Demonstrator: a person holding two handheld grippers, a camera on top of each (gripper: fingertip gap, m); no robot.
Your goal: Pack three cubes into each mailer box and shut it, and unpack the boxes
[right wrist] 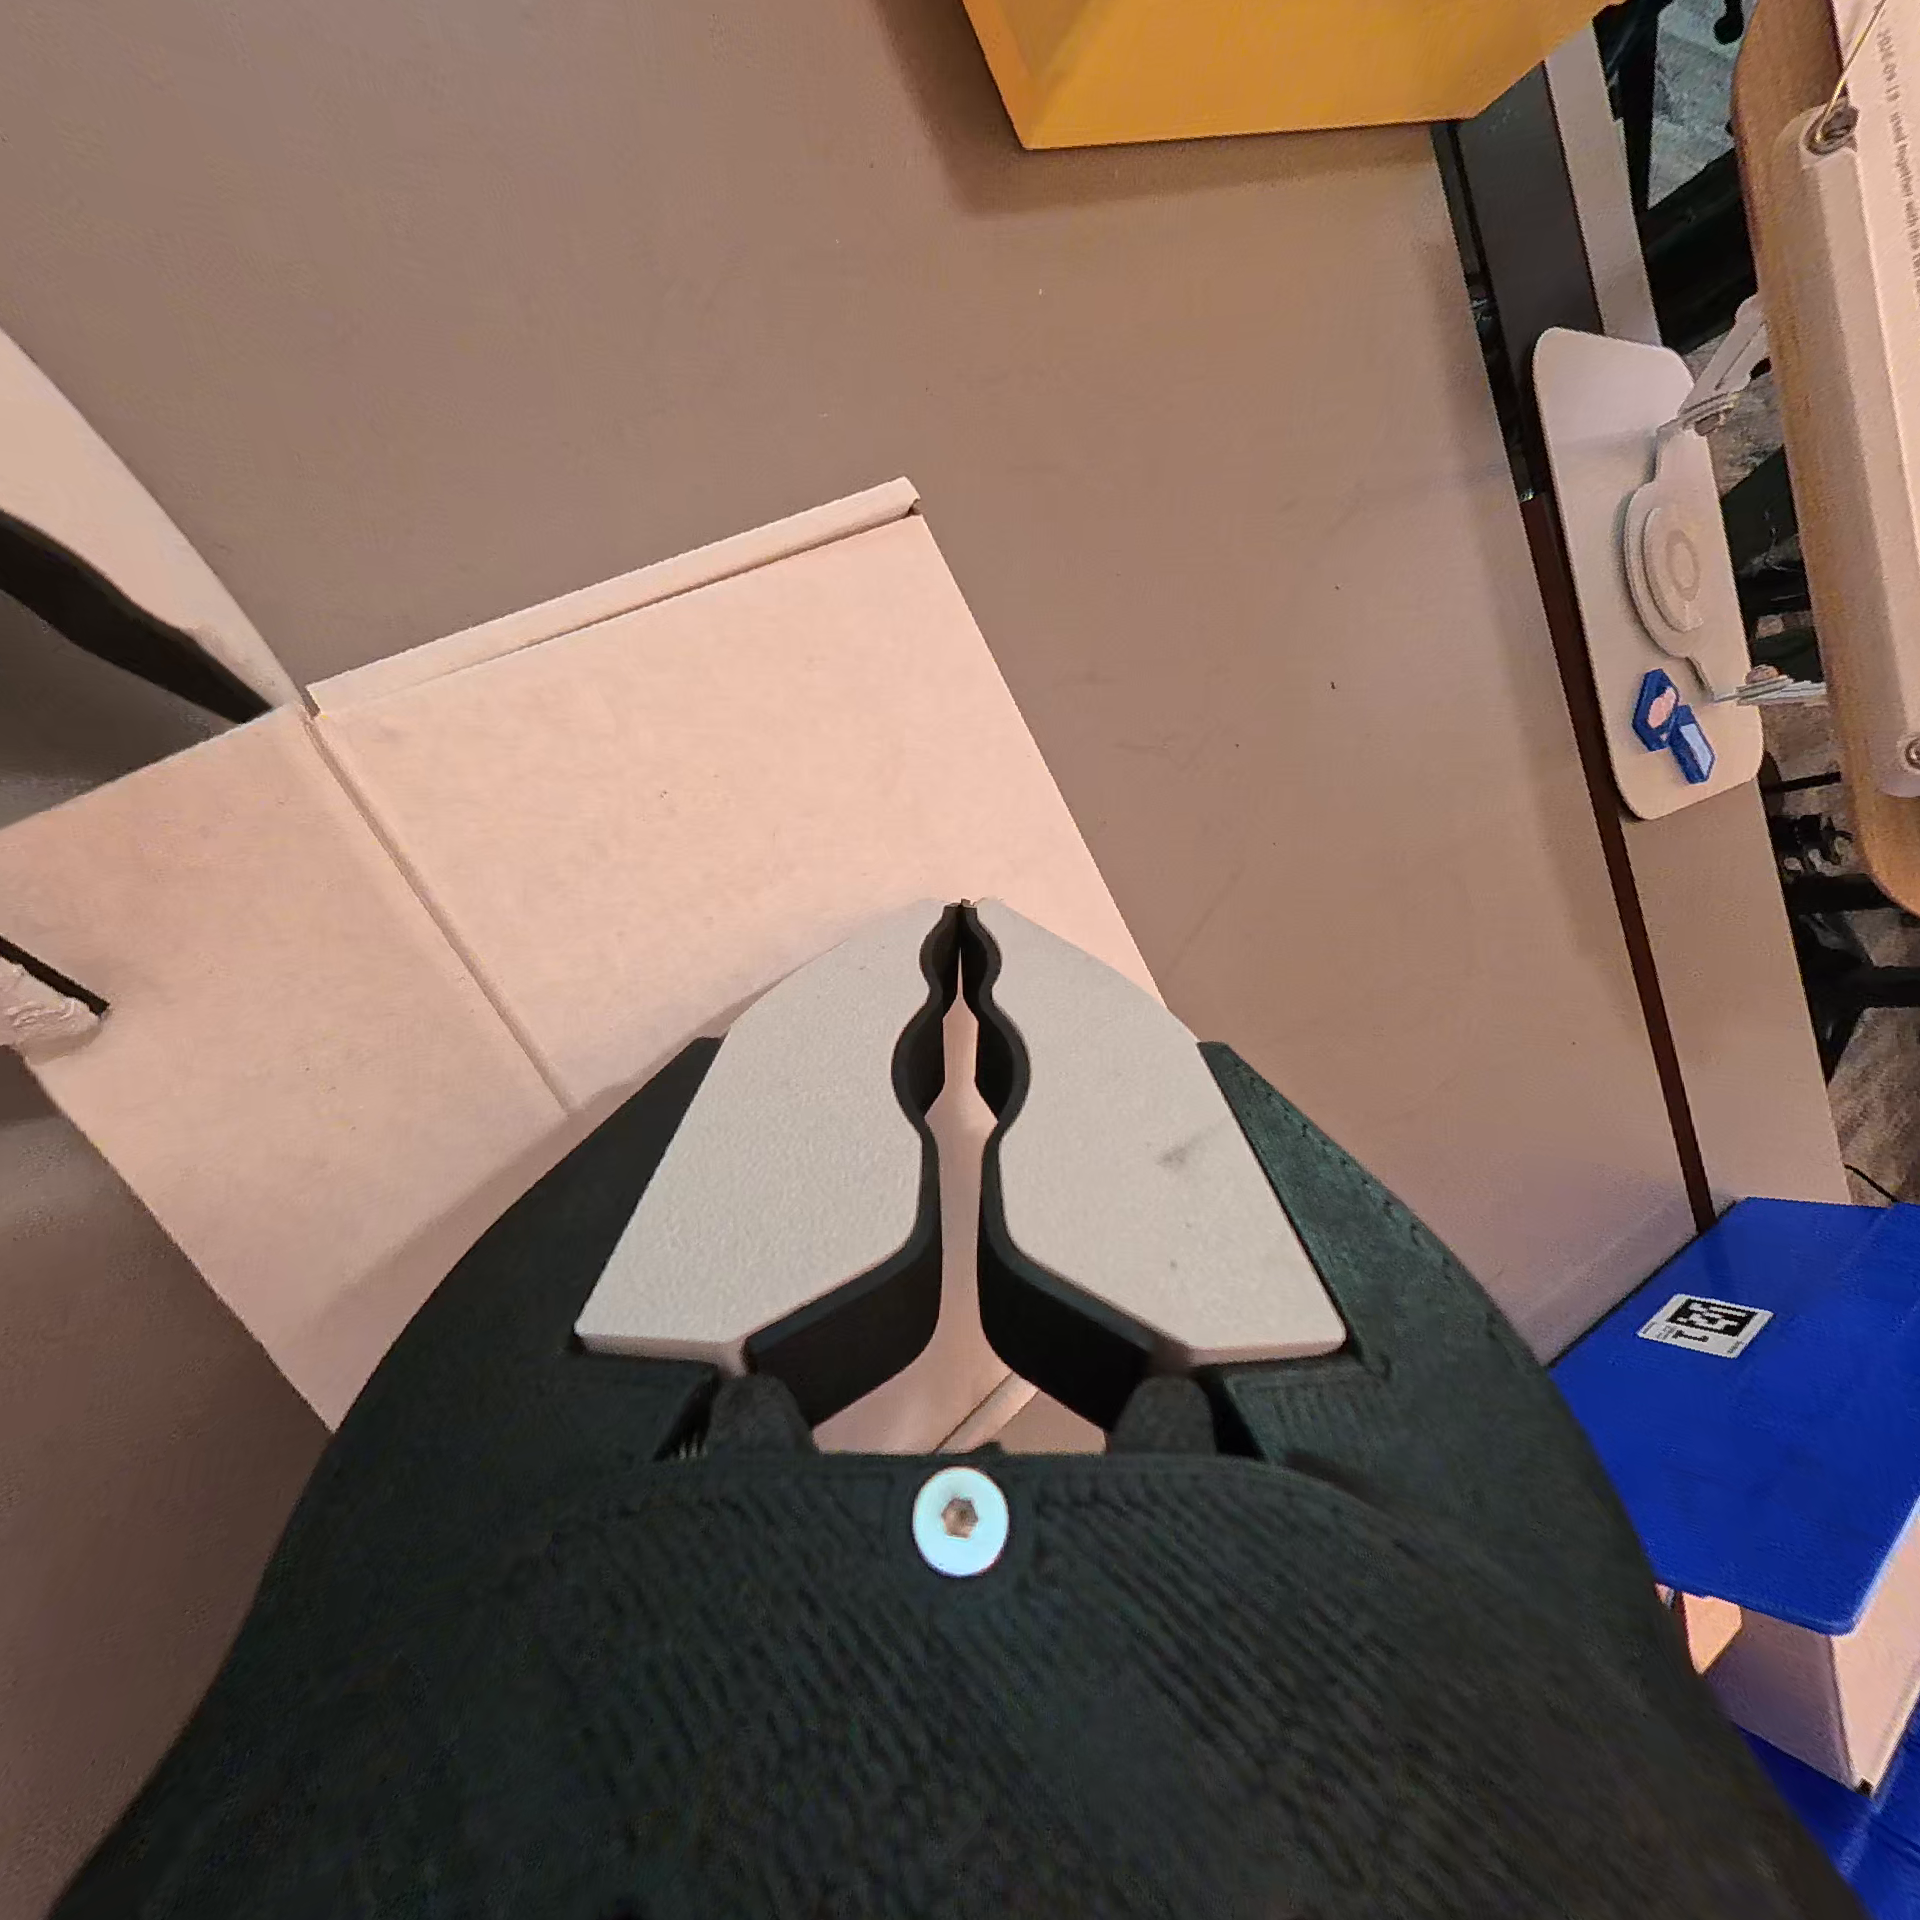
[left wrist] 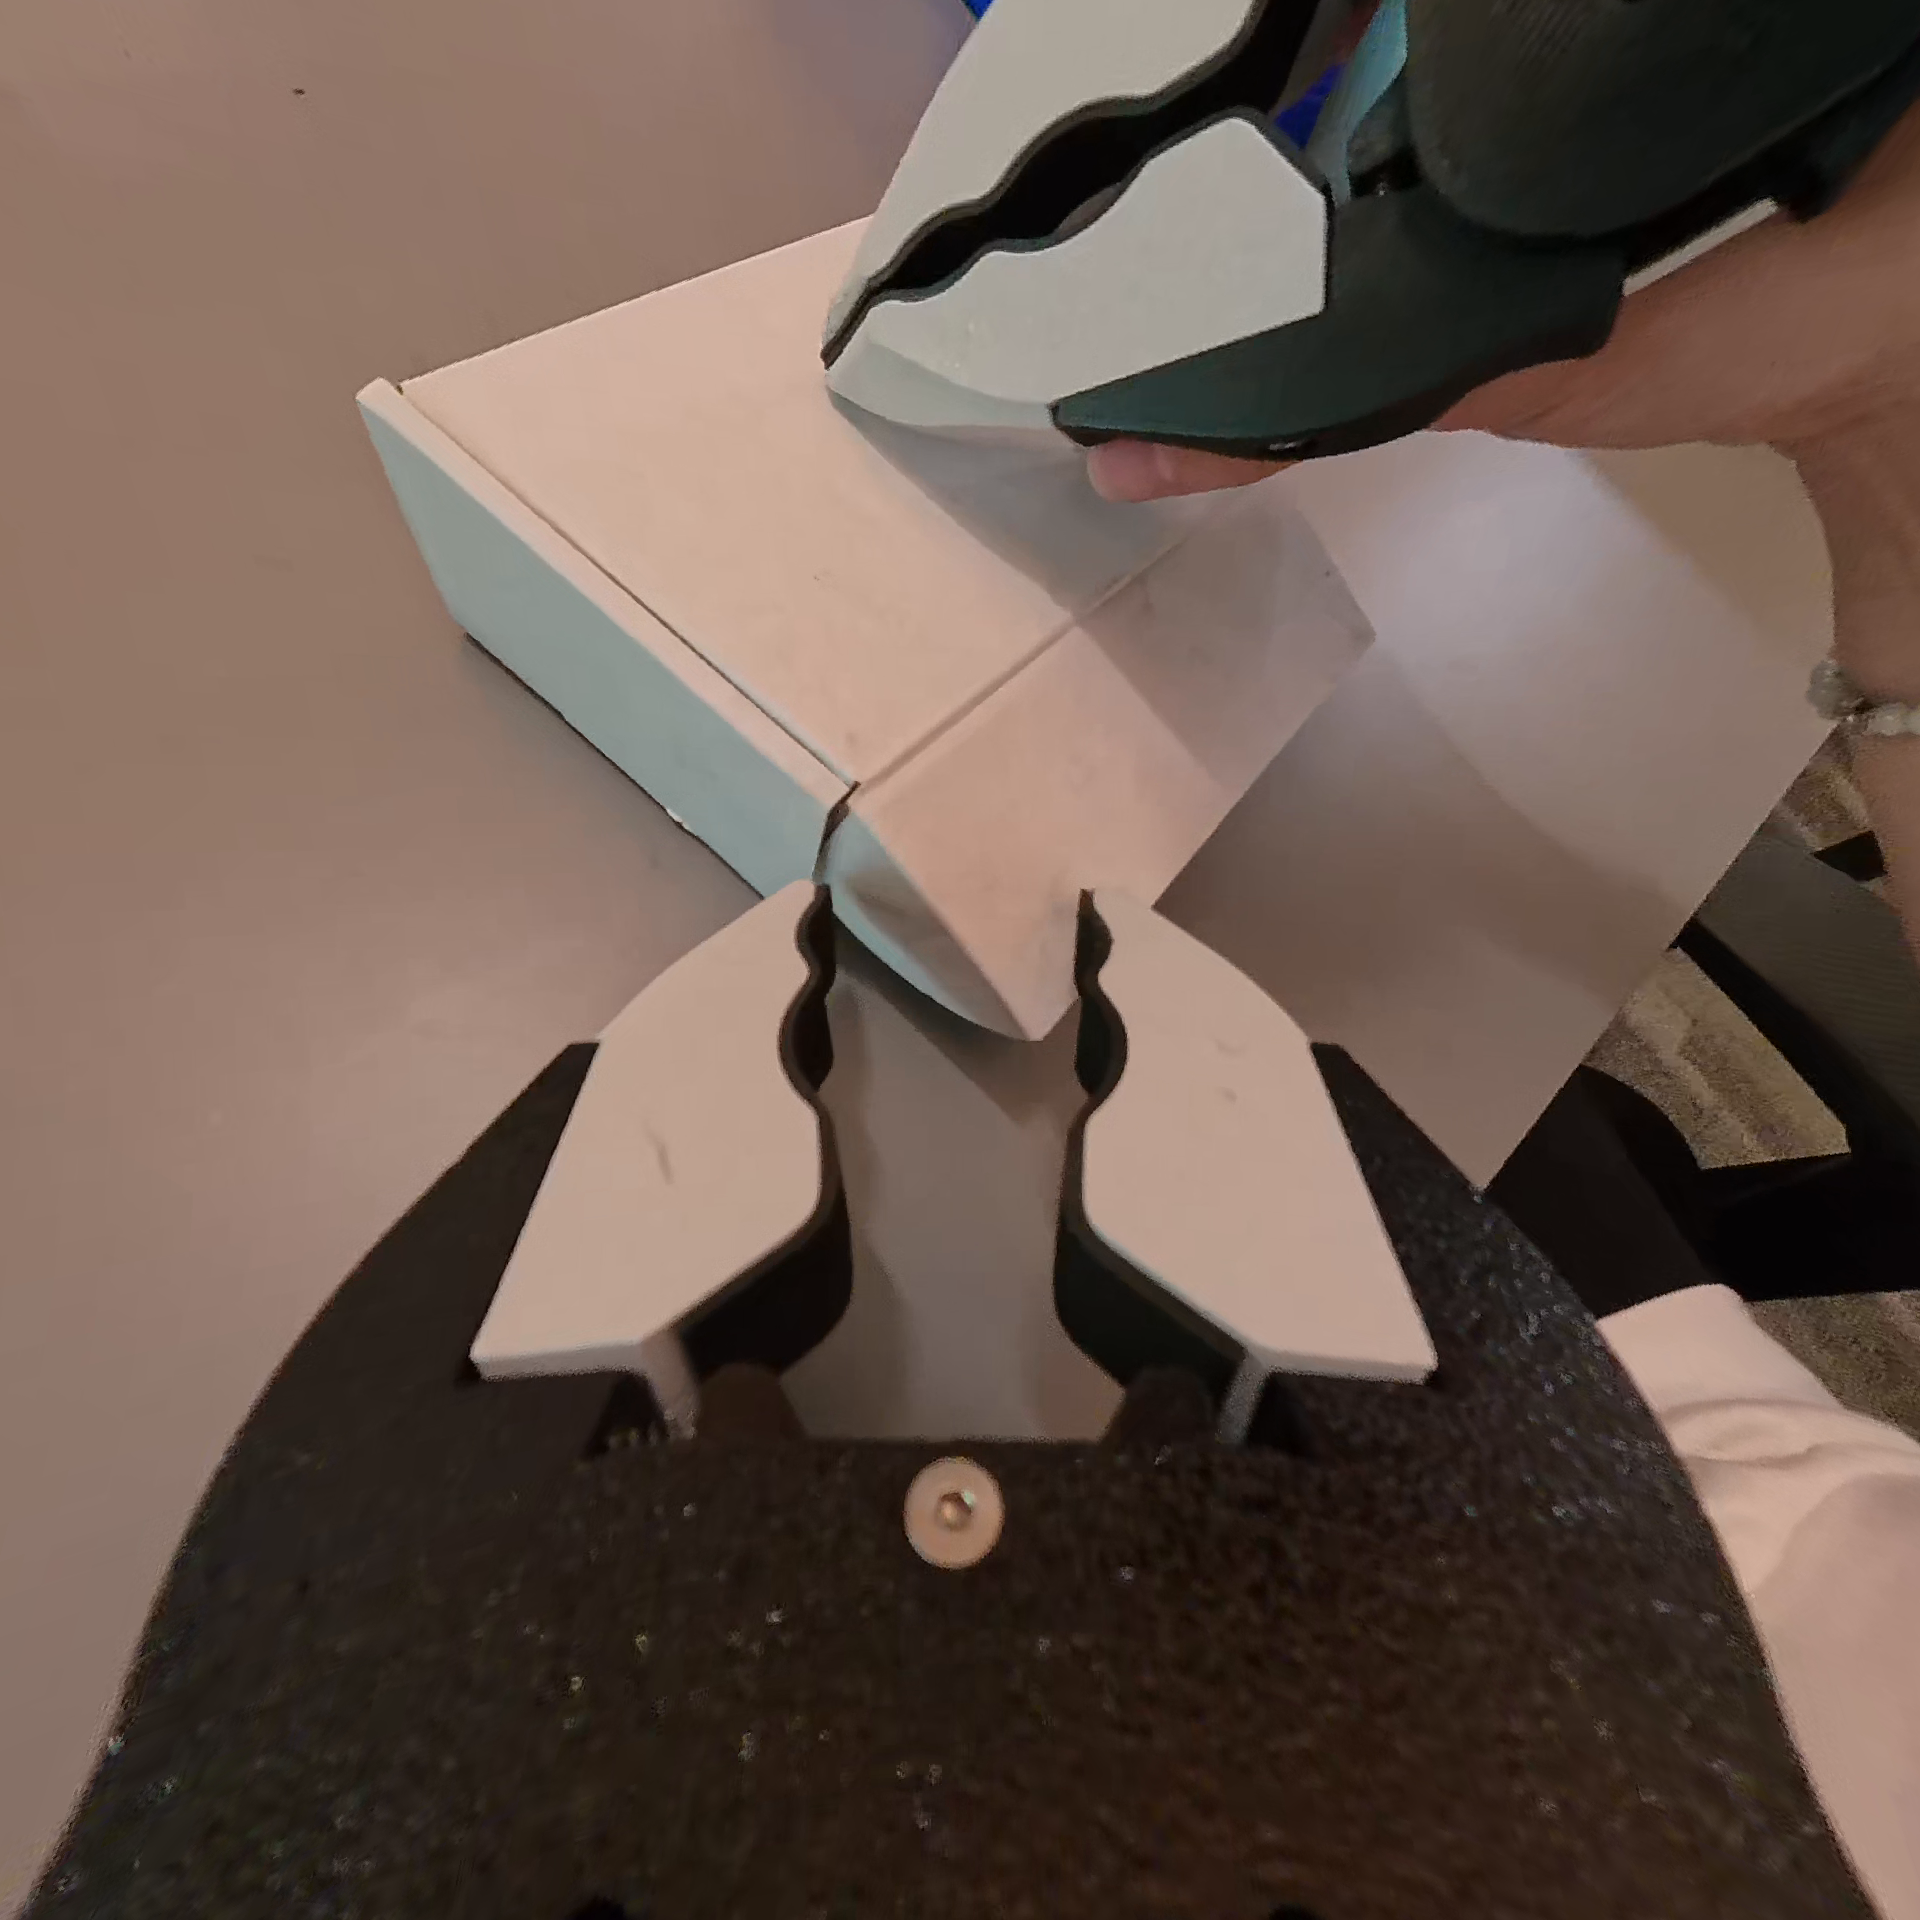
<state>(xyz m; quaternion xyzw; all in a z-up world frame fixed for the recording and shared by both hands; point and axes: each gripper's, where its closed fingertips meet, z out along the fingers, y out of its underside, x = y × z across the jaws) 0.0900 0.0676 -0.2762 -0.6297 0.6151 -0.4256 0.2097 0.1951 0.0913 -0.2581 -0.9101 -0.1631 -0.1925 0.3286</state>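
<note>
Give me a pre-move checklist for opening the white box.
1. Box lid shut and flat: ok.
2. Left claw open: ok.
3. Front flap between the left claw's fingers: cannot tell; the flap's corner reaches into the gap.
4. Right claw shut, tips over the lid: ok; contact cannot tell.
5. Cubes inside: cannot tell.
6. Table beside the box free for the lid swing: ok.
</note>
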